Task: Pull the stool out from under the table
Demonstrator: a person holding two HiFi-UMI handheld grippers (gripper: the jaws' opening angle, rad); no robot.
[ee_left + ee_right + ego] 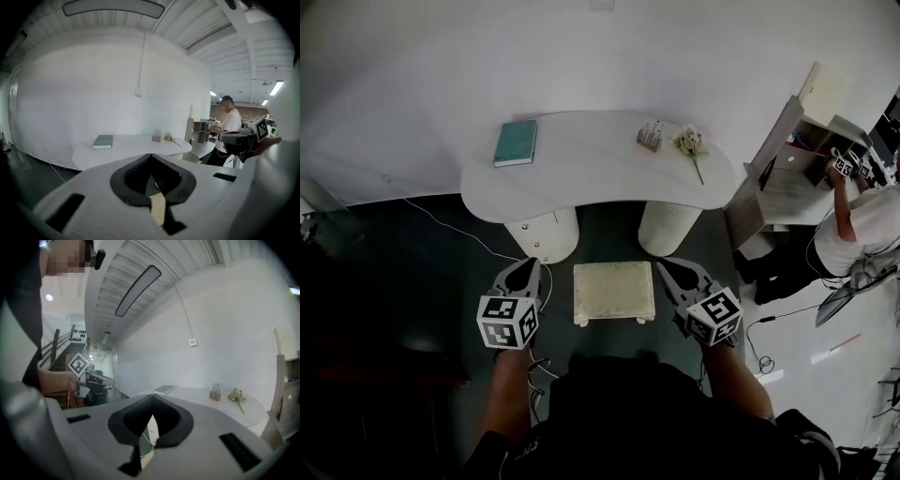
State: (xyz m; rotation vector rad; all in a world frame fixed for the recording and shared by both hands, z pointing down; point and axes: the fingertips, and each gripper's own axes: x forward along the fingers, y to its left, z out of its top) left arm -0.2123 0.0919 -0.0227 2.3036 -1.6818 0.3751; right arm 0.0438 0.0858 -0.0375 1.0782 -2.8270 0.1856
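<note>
We see the white curved worktop point(600, 183) on its two round pedestals. On the dark floor just in front of those pedestals stands the cream cushioned stool point(614, 292), out from under the worktop's edge. Our left claw point(525, 270) hovers just beside its left side and our right claw point(669, 269) just beside its right, both closed on nothing. On the worktop lie a teal book point(516, 142) and a flower sprig point(691, 145).
</note>
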